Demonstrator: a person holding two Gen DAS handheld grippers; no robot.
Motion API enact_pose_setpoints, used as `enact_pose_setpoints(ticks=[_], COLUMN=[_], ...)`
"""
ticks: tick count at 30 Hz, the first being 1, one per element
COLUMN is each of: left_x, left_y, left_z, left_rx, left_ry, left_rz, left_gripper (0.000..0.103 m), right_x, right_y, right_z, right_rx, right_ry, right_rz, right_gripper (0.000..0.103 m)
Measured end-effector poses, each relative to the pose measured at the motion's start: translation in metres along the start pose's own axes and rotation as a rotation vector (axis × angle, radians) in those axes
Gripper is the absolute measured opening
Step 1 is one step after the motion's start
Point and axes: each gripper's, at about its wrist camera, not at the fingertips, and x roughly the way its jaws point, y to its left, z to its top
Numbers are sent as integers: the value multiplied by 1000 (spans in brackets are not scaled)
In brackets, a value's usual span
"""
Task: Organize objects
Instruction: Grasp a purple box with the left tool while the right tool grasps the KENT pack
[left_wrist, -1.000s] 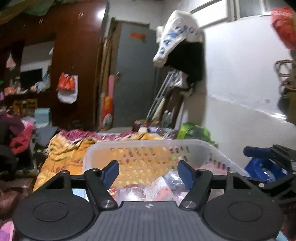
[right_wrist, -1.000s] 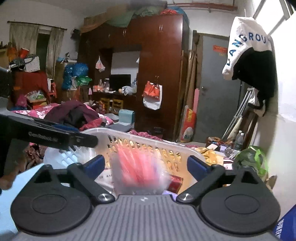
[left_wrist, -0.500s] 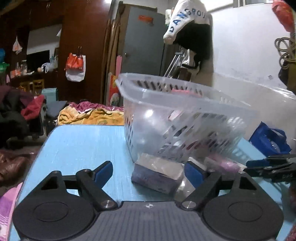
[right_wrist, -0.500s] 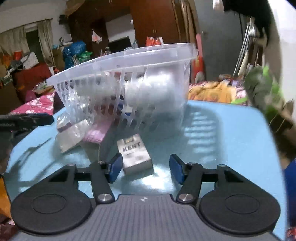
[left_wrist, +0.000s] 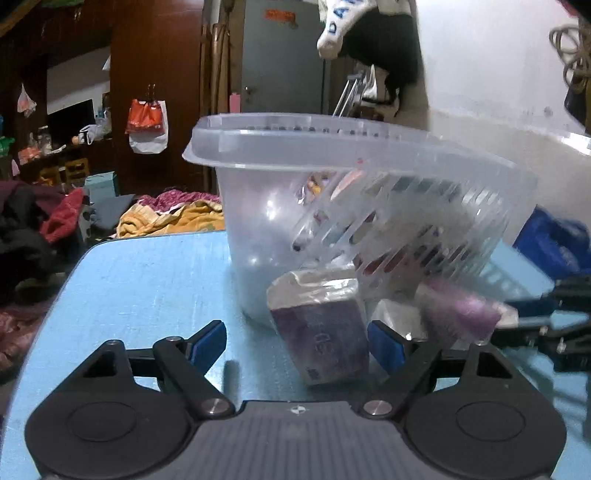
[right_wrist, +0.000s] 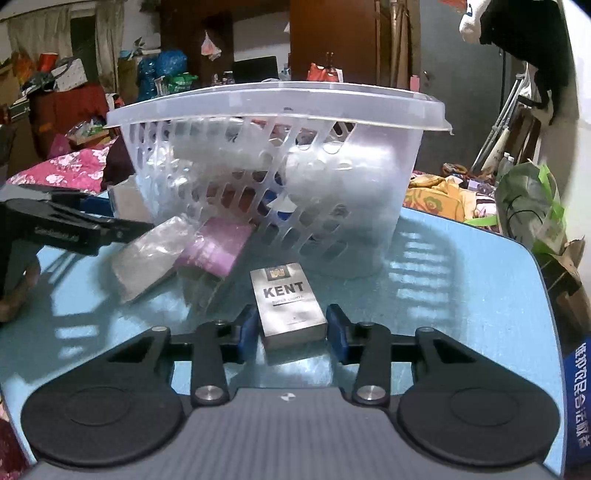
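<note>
The right gripper (right_wrist: 291, 328) has narrowed since half a second ago, its pads (right_wrist: 246, 326) flanking the KENT pack (right_wrist: 288, 304) on the blue table (right_wrist: 461, 295); contact unclear. The left gripper (left_wrist: 297, 343), spread wide, has neared the purple pack (left_wrist: 325, 336). Basket (right_wrist: 280, 107) at twelve o'clock.

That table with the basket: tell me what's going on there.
A person with a gripper in each hand is sorting packets beside a clear slotted plastic basket on the blue table. The right gripper straddles a grey KENT cigarette pack, jaws nearly touching it. The left gripper is open around a purple wrapped box.
</note>
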Motion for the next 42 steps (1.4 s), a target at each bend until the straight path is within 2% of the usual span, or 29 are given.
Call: enact_pose_setpoints(ticks=[1, 2, 4, 6, 10, 13, 18, 25, 29, 34, 39, 42], left_x=[-2, -2, -2, -6, -29, -38, -37, -40, -51, -59, -61, -69], left_y=[2, 3, 4, 4, 1, 1, 8, 12, 11, 4, 3, 0], left_z=[0, 0, -1, -3, -11, -13, -12, -14, -18, -22, -21, -23], left_rx=[-12, -21, -39, -46, -30, -27, -63, -72, -65, -35, -32, -27], left_ry=[-7, -5, -4, -32, -150, -208, -208, -225, -291, -332, -345, -396], left_rz=[-8, -12, -28, -36, -76, -109, -145, -132, -97, -109, -119, -91], left_gripper=[77, 63, 44, 44, 44, 44, 44, 44, 44, 44, 44, 44], right_x=[-3, -4, -6, -8, -13, -16, -27, -29, -29, -32, -42, -49], right_y=[0, -1, -1, -2, 1, 0, -4, -4, -3, -3, -2, 2], right_z=[-2, -1, -3, -4, -5, -5, -7, -5, -6, -7, -11, -14], right_rx=[-1, 2, 9, 15, 16, 25, 36, 43, 35, 30, 23, -2], right_ry=[-1, -2, -7, -14, -46, -73, -143, -180, -192, -216, -280, -333], right_rz=[0, -4, -6, -1, -23, -27, -31, -30, -17, -8, 12, 5], right_gripper=[44, 44, 44, 44, 44, 44, 44, 44, 44, 44, 44, 44])
